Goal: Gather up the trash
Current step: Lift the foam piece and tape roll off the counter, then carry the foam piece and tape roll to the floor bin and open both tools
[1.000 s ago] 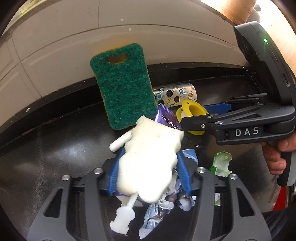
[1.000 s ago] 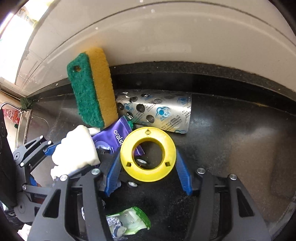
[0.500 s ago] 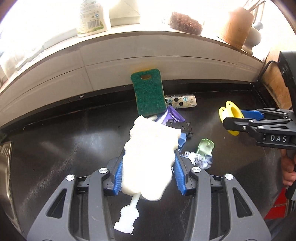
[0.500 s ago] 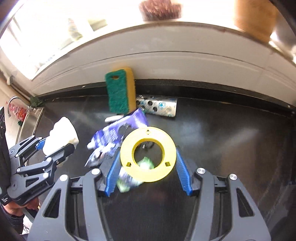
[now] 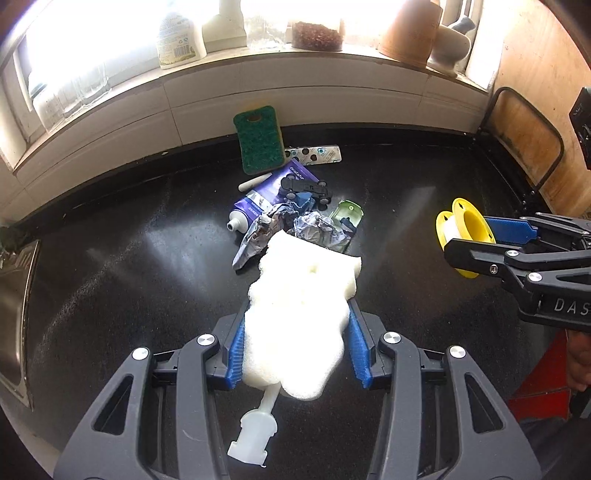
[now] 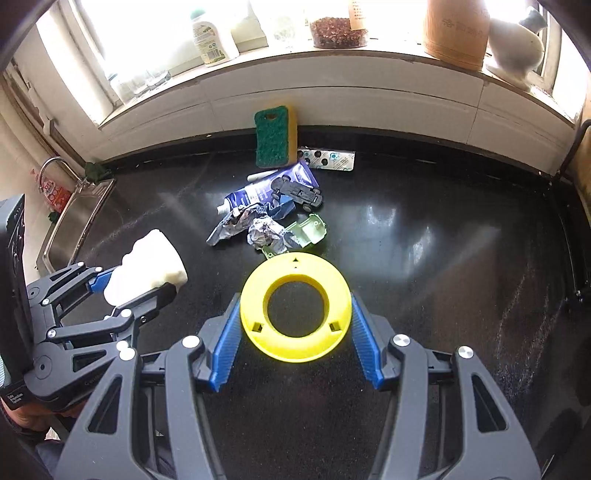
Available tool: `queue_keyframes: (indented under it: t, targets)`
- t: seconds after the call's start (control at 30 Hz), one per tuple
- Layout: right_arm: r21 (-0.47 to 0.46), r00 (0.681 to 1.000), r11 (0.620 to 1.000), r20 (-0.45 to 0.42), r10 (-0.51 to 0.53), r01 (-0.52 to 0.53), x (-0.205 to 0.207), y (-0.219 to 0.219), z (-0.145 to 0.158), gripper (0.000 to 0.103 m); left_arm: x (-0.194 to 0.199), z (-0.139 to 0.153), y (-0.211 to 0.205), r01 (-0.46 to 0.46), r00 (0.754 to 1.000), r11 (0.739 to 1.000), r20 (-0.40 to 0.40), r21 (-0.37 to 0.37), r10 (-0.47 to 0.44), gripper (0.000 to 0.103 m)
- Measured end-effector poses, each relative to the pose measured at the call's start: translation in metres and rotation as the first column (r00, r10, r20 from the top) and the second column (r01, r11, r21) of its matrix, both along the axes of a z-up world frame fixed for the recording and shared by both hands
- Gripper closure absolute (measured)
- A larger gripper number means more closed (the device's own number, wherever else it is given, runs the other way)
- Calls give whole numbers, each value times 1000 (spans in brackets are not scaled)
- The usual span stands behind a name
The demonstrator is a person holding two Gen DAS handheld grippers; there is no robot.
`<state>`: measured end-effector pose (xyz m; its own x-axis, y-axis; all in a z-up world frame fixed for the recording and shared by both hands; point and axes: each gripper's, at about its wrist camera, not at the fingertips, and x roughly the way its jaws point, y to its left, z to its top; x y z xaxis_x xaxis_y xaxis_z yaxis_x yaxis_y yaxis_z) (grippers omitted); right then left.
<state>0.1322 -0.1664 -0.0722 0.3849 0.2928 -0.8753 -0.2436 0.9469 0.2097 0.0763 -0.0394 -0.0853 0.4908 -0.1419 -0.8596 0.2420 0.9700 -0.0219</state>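
Note:
My left gripper (image 5: 295, 332) is shut on a white foam piece (image 5: 303, 302) with a white plastic stem, held above the black counter (image 5: 129, 266). My right gripper (image 6: 294, 328) is shut on a yellow spool (image 6: 295, 310), also lifted; the spool shows in the left wrist view (image 5: 461, 232). The left gripper with the foam appears in the right wrist view (image 6: 144, 266). On the counter lies a pile: purple toothpaste tube (image 6: 266, 188), crumpled foil wrappers (image 6: 251, 225), green plastic piece (image 6: 310, 232), a dark toy car (image 6: 299, 192) and a blister pack (image 6: 328, 158).
A green and yellow sponge (image 6: 275, 136) leans on the white back wall. A white stick (image 5: 255, 181) lies by it. A steel sink (image 6: 74, 221) is at the left. Bottles, jars and a pot (image 6: 456, 26) stand on the window sill.
Both grippers have pulled back and up from the pile, each with its object. The pile now looks smaller and farther, and the window sill has come into view.

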Motion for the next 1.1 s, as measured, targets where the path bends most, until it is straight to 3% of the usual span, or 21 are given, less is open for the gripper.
queue_keyframes:
  t: [0.5, 0.77, 0.93, 1.1]
  targets:
    - [2, 999, 1000, 48, 19, -19, -23, 2, 18, 48, -23, 12, 12, -47, 998, 999, 35, -5, 47, 58]
    - [1, 993, 995, 63, 97, -97, -19, 34, 25, 48, -35, 17, 49, -151, 987, 989, 55, -5, 151, 58]
    - [6, 975, 977, 69, 212, -213, -19, 80, 30, 48, -51, 22, 93, -277, 959, 961, 68, 3, 276, 58]
    - [13, 932, 935, 78, 353, -355, -20, 139, 35, 48, -80, 27, 147, -434, 898, 901, 84, 18, 431, 58]
